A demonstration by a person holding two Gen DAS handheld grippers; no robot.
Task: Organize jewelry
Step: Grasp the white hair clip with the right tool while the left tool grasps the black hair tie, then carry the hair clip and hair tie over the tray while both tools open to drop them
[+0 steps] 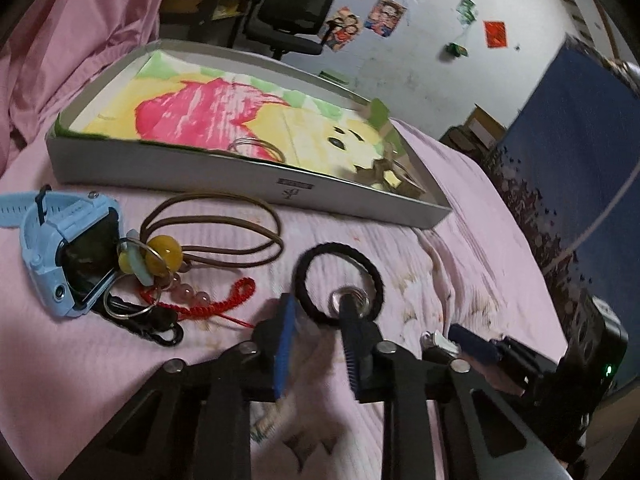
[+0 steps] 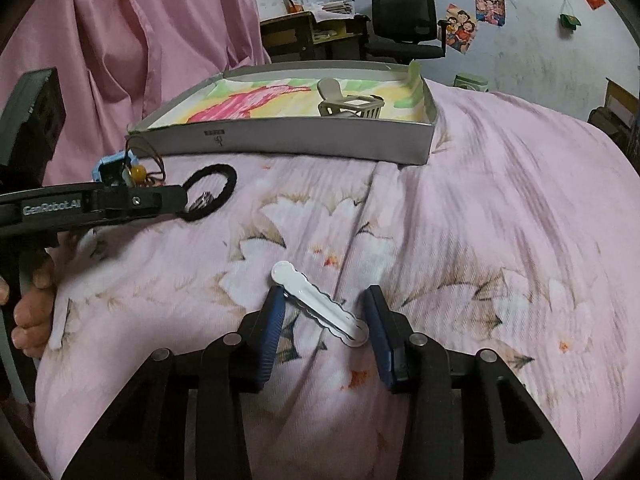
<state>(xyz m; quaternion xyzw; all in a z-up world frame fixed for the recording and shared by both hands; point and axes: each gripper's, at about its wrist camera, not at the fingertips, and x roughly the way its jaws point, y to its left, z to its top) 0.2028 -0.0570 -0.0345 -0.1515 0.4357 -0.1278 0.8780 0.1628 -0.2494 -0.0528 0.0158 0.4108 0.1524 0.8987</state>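
Right gripper (image 2: pixel 325 322) is low over the quilt (image 2: pixel 500 220), jaws spread wide, nothing held. The white clip (image 2: pixel 316 306) lies flat between its fingers, slanted, one end by the left finger and the other nearly touching the right. It looks light, stiff and slick; I'd pinch it across the narrow middle, since soft bedding could let it slide. Further out, the left gripper (image 1: pixel 316 312) is also open and empty, one finger poking inside the black hair tie (image 1: pixel 338 278), a soft, floppy loop lying flat. Left of that sits a pile: blue watch (image 1: pixel 64 248), yellow bead (image 1: pixel 164 254), cords. Beyond, the box (image 2: pixel 288 140) waits.
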